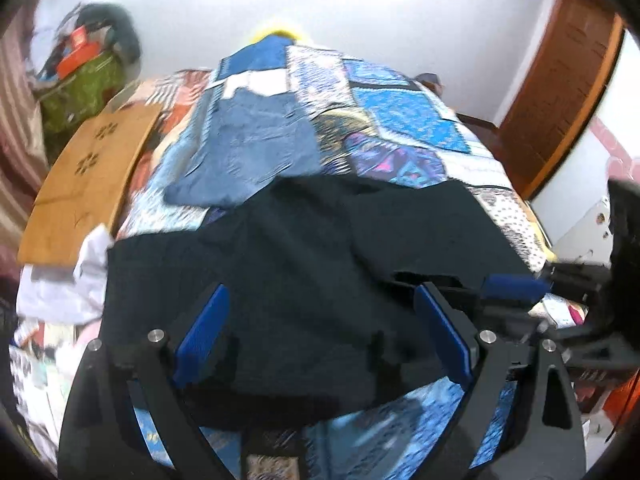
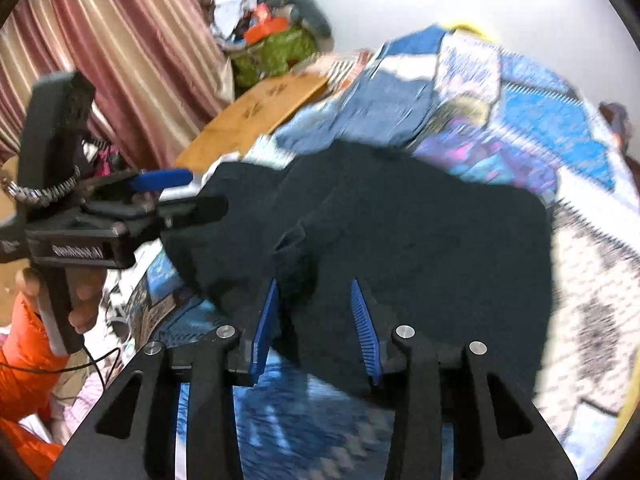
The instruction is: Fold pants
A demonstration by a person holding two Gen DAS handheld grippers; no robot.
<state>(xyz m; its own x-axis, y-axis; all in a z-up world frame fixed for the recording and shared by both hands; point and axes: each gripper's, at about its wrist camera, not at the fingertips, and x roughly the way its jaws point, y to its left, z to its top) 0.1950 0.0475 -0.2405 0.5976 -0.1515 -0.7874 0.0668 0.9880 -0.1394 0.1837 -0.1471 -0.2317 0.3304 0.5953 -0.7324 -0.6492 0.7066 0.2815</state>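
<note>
Dark pants lie in a rumpled heap on the patterned bedspread; they also show in the right wrist view. My left gripper is open just above the pants' near edge, its blue pads wide apart and holding nothing. My right gripper is open over the near edge of the pants, empty. The left gripper shows in the right wrist view at the pants' left edge, and the right gripper shows in the left wrist view at their right edge.
Folded blue jeans lie on the bed beyond the pants. A wooden board lies at the bed's left side. A green bag of clutter and a striped curtain stand at the left. A wooden door is at the right.
</note>
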